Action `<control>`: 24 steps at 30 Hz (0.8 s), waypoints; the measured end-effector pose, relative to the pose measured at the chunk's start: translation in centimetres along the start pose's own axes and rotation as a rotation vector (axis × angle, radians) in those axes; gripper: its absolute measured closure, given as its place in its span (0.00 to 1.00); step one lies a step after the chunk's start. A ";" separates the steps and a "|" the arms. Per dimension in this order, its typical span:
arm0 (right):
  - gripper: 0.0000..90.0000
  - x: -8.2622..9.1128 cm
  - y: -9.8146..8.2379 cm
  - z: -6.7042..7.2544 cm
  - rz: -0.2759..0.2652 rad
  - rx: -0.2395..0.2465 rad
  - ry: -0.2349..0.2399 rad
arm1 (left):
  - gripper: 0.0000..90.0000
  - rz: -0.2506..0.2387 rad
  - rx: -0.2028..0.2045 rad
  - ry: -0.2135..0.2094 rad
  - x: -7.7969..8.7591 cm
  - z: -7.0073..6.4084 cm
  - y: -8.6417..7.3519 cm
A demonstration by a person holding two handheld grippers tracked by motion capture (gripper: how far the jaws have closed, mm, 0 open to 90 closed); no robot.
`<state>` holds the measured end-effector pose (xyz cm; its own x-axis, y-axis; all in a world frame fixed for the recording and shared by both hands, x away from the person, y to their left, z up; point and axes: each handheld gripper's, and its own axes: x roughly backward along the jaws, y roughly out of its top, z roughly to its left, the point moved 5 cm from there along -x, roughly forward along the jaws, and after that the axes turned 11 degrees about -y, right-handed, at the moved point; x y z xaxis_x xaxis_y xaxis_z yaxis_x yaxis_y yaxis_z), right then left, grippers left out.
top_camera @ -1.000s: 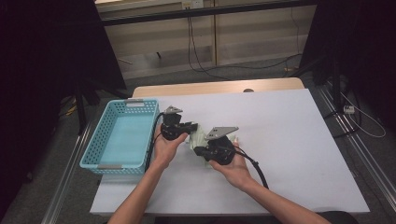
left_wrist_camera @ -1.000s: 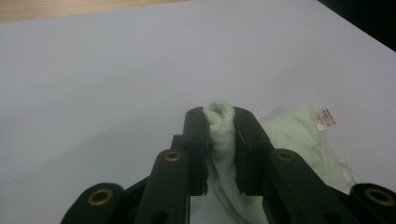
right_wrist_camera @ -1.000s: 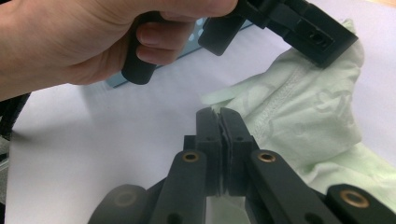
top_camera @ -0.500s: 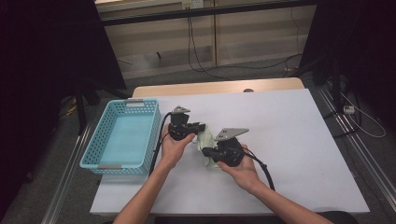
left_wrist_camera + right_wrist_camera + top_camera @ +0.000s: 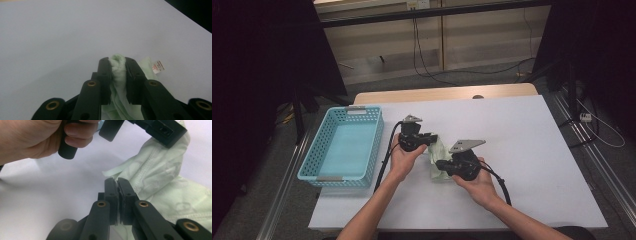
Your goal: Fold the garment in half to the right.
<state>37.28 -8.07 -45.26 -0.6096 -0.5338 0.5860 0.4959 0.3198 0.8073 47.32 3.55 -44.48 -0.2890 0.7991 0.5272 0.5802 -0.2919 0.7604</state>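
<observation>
One basket stands at the left side of the desk, pale blue with a perforated wall, and its floor shows bare. One pale green cloth lies right of it near the middle of the desk, bunched between the two hand-held grippers.

The left hand-held gripper is clamped on a gathered fold of the cloth, the fabric squeezed between its pads, and one white label with red print sticks out of the cloth just beside it. The right hand-held gripper has its jaws pressed together at the cloth's near edge (a thin layer seems pinched between them, though the fold is hard to make out). Two hands hold the grippers, the left hand and the right hand, close together.
</observation>
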 end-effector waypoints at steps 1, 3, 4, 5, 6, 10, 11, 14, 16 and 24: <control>0.97 0.0 -0.1 -0.1 0.000 -0.003 0.000 | 0.84 0.001 0.003 -0.003 -0.1 0.0 0.0; 0.97 0.0 -0.4 -0.2 0.005 -0.006 -0.002 | 0.84 -0.003 0.010 -0.005 -0.3 -0.1 0.0; 0.97 0.1 -0.5 -0.3 0.005 -0.009 -0.004 | 0.84 0.004 0.006 -0.002 -0.5 -0.1 -0.1; 0.97 0.1 -0.6 -0.4 0.008 -0.008 -0.006 | 0.84 0.006 0.006 0.000 -0.6 -0.2 -0.1; 0.96 0.1 -0.7 -0.5 0.015 -0.010 -0.005 | 0.84 0.011 0.003 0.000 -0.7 -0.2 -0.1; 0.95 0.1 -1.0 -0.7 0.023 -0.011 -0.011 | 0.83 0.015 -0.006 -0.007 -1.1 -0.3 -0.2; 0.95 0.2 -1.1 -0.8 0.031 -0.010 -0.013 | 0.83 0.016 -0.010 -0.009 -1.1 -0.4 -0.1; 0.94 0.3 -1.3 -0.8 0.038 -0.005 -0.017 | 0.83 0.019 -0.009 -0.014 -1.4 -0.6 -0.1; 0.94 0.4 -1.4 -0.9 0.042 -0.001 -0.018 | 0.82 0.026 -0.013 -0.008 -1.7 -0.6 -0.2; 0.92 0.6 -2.6 -1.4 0.056 -0.032 -0.021 | 0.81 0.038 -0.015 -0.019 -2.2 -1.1 -0.4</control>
<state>36.47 -10.31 -47.10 -0.5933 -0.4987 0.6319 0.5489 0.3236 0.7707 46.90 1.31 -45.52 -0.2521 0.7973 0.5483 0.5785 -0.3300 0.7459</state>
